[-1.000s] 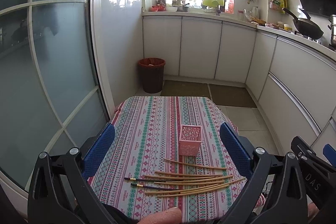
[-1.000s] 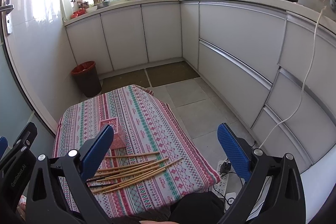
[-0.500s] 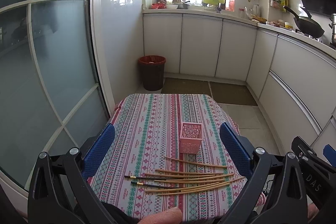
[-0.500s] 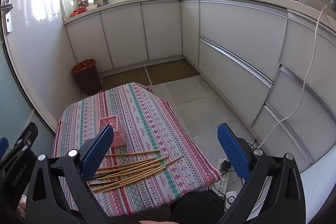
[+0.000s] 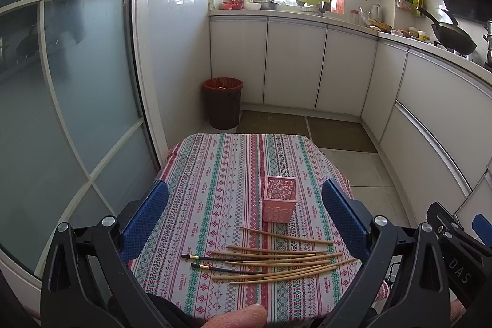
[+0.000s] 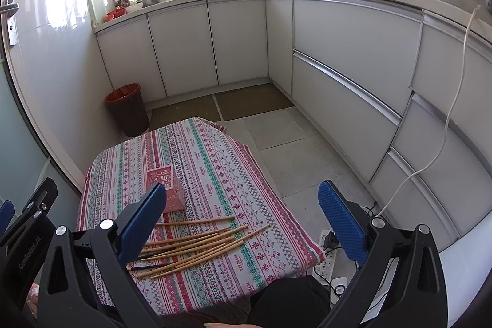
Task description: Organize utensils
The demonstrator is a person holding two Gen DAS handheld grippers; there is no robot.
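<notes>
Several wooden chopsticks (image 5: 276, 260) (image 6: 196, 245) lie loose near the front edge of a small table with a striped patterned cloth (image 5: 227, 174) (image 6: 215, 168). Two of them have dark ends (image 5: 203, 262). Just behind them stands an upright pink lattice holder (image 5: 279, 199) (image 6: 166, 189). My left gripper (image 5: 246, 220) hangs open above the table's near side, with the chopsticks and holder between its blue pads. My right gripper (image 6: 243, 220) is open too, held high over the table's right front corner, its left pad (image 6: 141, 223) covering part of the holder.
A dark red bin (image 5: 222, 102) (image 6: 126, 109) stands on the floor beyond the table. White cabinets (image 6: 338, 57) run along the back and right. A glass door (image 5: 61, 82) is close on the left. A power strip (image 6: 329, 257) and cable lie on the floor at right.
Both grippers have risen or tilted slightly, so the table, holder and chopsticks sit a little lower and farther in view. Nothing on the table has moved.
</notes>
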